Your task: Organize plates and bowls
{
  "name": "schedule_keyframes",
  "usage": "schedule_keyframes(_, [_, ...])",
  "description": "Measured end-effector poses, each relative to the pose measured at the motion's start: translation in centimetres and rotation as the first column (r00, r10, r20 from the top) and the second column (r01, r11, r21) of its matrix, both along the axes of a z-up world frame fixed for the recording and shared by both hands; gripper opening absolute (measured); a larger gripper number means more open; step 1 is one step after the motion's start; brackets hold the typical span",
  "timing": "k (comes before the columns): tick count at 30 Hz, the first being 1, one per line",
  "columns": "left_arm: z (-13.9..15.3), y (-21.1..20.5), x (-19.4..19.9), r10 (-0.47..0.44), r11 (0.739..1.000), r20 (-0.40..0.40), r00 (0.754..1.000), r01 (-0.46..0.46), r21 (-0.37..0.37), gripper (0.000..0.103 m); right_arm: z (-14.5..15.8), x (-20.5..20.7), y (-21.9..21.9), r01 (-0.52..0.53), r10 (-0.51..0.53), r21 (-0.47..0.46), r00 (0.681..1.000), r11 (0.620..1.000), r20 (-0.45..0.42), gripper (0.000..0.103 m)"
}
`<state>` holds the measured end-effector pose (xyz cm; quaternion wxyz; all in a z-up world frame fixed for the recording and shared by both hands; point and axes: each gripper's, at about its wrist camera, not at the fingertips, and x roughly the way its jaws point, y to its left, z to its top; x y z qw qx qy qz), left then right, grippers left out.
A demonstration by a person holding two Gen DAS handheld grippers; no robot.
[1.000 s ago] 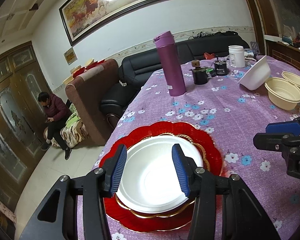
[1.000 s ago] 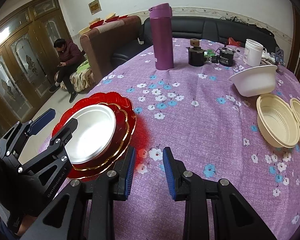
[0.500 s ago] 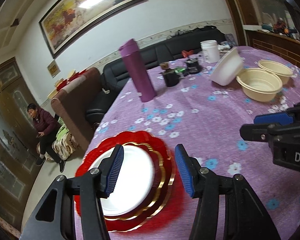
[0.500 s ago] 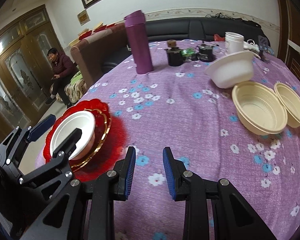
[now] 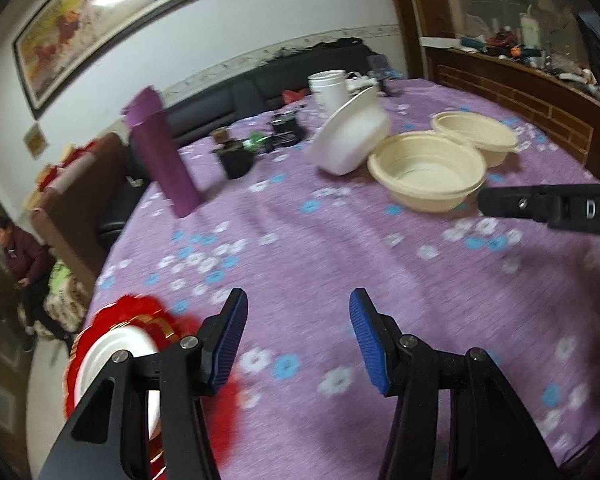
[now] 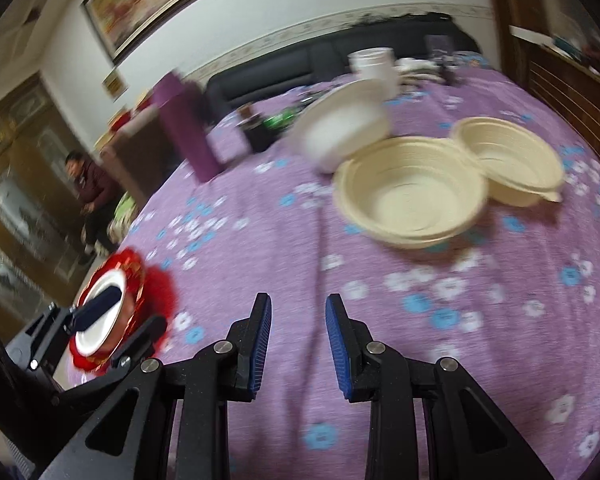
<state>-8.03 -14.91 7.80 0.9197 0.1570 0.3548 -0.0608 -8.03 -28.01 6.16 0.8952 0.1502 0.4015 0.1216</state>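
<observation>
your left gripper (image 5: 298,338) has its blue-padded fingers (image 5: 232,338) spread moderately apart with nothing between them, only the purple flowered tablecloth (image 5: 320,248) beneath the gap. your right gripper (image 6: 296,338) stands narrower, a small gap between its pads (image 6: 260,340), and it too grips nothing; bare cloth shows through.

just off your left gripper's left finger, at the near left edge of the table, lies the red scalloped plate (image 5: 140,312) with a gold-rimmed plate on it and a white plate (image 5: 112,356) on top, partly hidden behind the gripper's black frame. in the right wrist view that same stack sits low at the left, with one of your left gripper's fingers in front of the white plate.

farther out, ahead and to the right of both grippers, a cream bowl (image 6: 410,196) sits upright on the cloth, and a second cream bowl (image 6: 508,158) sits just behind it to the right, their rims touching or nearly so. a white bowl (image 6: 344,124) leans tilted just beside the nearer cream bowl's left rim; you cannot tell what props it. in the left wrist view your right gripper's black finger reaches in from the right edge, in front of the nearer cream bowl's side.

beyond that stand a purple flask (image 5: 162,152), a small dark jar (image 5: 236,158), and a white tub (image 5: 330,88) near the far edge. a black sofa (image 5: 260,88) runs behind the table, and a person (image 5: 18,264) sits at the far left. both views are blurred.
</observation>
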Motion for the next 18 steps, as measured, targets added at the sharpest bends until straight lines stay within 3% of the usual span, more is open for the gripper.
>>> schedule_keyframes(6, [0.5, -2.2, 3.8, -0.032, 0.998, -0.051, 0.998, 0.029, -0.06, 0.052, 0.0, 1.2, -6.4, 0.132, -0.131, 0.06, 0.991, 0.989, -0.032, 0.03])
schedule_keyframes(9, [0.6, -2.8, 6.5, -0.051, 0.99, -0.105, 0.993, 0.036, -0.137, 0.052, 0.0, 2.2, -8.8, 0.155, -0.147, 0.126, 0.987, 0.98, -0.07, 0.03])
schedule_keyframes(12, [0.7, -3.7, 8.7, -0.069, 0.979, -0.13, 0.989, 0.042, -0.201, 0.052, 0.2, 3.7, -10.2, 0.175, -0.167, 0.097, 0.982, 0.98, -0.085, 0.03])
schedule_keyframes(18, [0.1, -4.9, 12.3, -0.101, 0.953, -0.124, 0.987, 0.06, -0.298, 0.052, -1.5, 6.9, -11.9, 0.218, -0.203, 0.13, 0.972, 0.967, -0.114, 0.03])
